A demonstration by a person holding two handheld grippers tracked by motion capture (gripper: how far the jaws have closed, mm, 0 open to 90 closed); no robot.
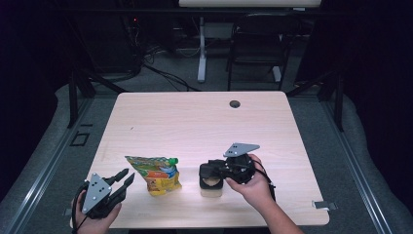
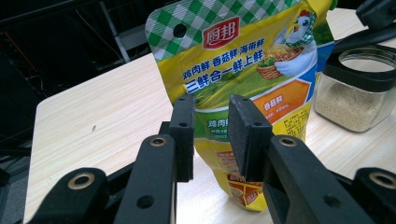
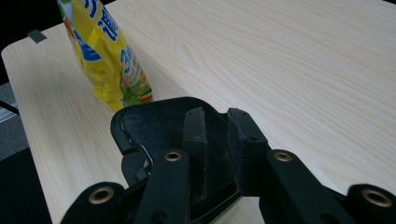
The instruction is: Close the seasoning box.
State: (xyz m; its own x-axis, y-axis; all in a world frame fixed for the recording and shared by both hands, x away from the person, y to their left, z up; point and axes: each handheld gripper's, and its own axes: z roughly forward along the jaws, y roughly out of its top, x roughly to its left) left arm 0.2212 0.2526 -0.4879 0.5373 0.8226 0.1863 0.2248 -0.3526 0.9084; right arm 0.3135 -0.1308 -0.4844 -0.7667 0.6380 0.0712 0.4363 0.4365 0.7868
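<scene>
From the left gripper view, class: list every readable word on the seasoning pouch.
Seasoning pouch, red logo: "厨邦"
Blue line beneath: "鸡肉鲜·香菇鲜·海带鲜"
White line: "三鲜合一鲜上鲜"
Orange panel: "香菇鲜"
Green strip: "鸡肉", the rest hidden behind the left gripper.
Fine print lower down: too small to read.

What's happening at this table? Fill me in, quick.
A person works two handheld grippers at a wooden table. The right gripper is down on the black lid of a small glass jar of pale granules, its jaws standing against the lid. The left gripper waits beside a yellow seasoning pouch lying on the table, jaws apart and holding nothing.
</scene>
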